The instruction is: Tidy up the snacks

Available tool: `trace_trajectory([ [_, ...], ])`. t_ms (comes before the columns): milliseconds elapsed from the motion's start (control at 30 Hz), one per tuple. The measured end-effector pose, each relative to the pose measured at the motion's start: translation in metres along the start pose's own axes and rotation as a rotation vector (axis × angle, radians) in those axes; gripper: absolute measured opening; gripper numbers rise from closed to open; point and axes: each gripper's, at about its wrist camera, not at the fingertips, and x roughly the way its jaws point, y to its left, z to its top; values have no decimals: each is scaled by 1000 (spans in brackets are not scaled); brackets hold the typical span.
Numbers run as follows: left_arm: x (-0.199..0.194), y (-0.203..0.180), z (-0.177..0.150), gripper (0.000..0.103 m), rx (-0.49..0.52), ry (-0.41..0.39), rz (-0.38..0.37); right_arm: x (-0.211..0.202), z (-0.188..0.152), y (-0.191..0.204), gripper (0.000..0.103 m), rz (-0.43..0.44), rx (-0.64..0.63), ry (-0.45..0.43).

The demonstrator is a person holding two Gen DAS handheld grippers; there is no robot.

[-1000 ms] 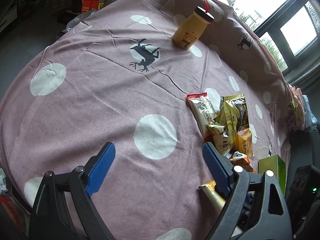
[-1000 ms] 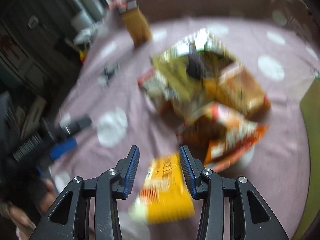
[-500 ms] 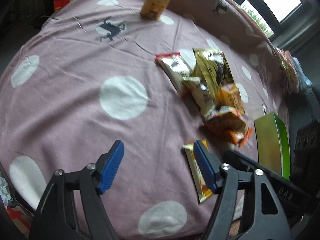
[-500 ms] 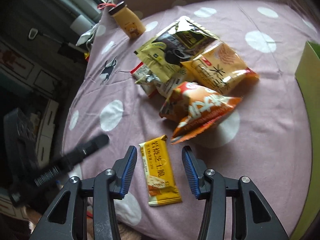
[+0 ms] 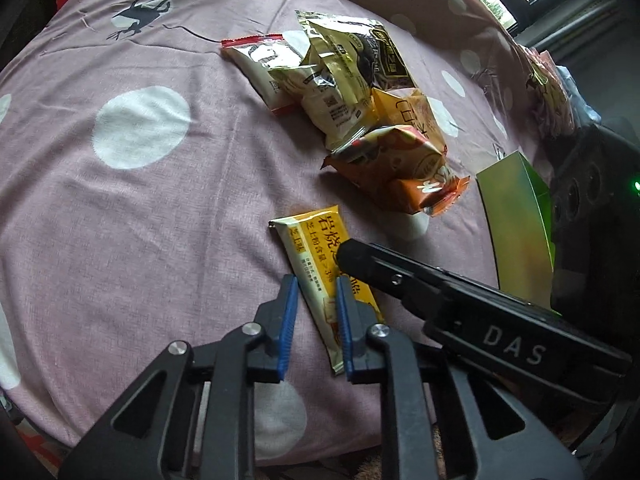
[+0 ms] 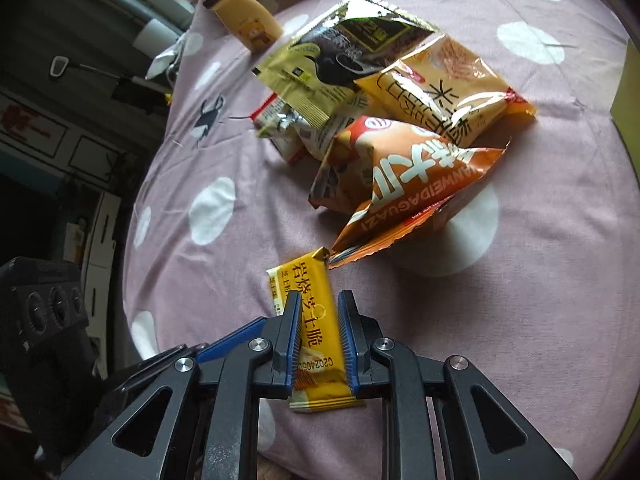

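One yellow snack bar [image 6: 316, 320] lies flat on the pink polka-dot cloth [image 5: 160, 208], low in the middle of both wrist views. The right gripper [image 6: 318, 340] has its blue pads pressed against the bar's two long edges, fully closed on the wrapper. In the left wrist view the same bar [image 5: 316, 256] runs between the blue pads of the left gripper [image 5: 314, 320], whose jaws are closing; a sliver of cloth shows between the left pad and the wrapper, so no firm grip can be told. The right gripper's black finger [image 5: 420, 280] crosses that view from the lower right, its tip resting over the bar.

Just above the bar, an orange crinkled packet [image 6: 400, 176] sits at the near end of a heap of snack bags: a yellow-orange bag [image 6: 448, 88], a gold-and-black pouch [image 6: 344, 52] and a white packet with red ends [image 5: 264, 64]. A green box [image 5: 516, 232] lies at the right edge of the left view. A small yellow bottle [image 6: 244, 20] stands in the upper left of the right view.
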Motion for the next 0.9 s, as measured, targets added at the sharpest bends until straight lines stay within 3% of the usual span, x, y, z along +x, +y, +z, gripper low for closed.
trace_trajectory([
  [133, 1, -2, 1, 13, 0, -7, -7, 1, 1, -3, 22, 13, 19, 3],
  [300, -2, -12, 3, 13, 17, -42, -17, -14, -1, 4, 22, 0, -20, -61],
  [900, -47, -65, 6, 13, 125, -307, -66, -94, -5, 17, 22, 7, -50, -356],
])
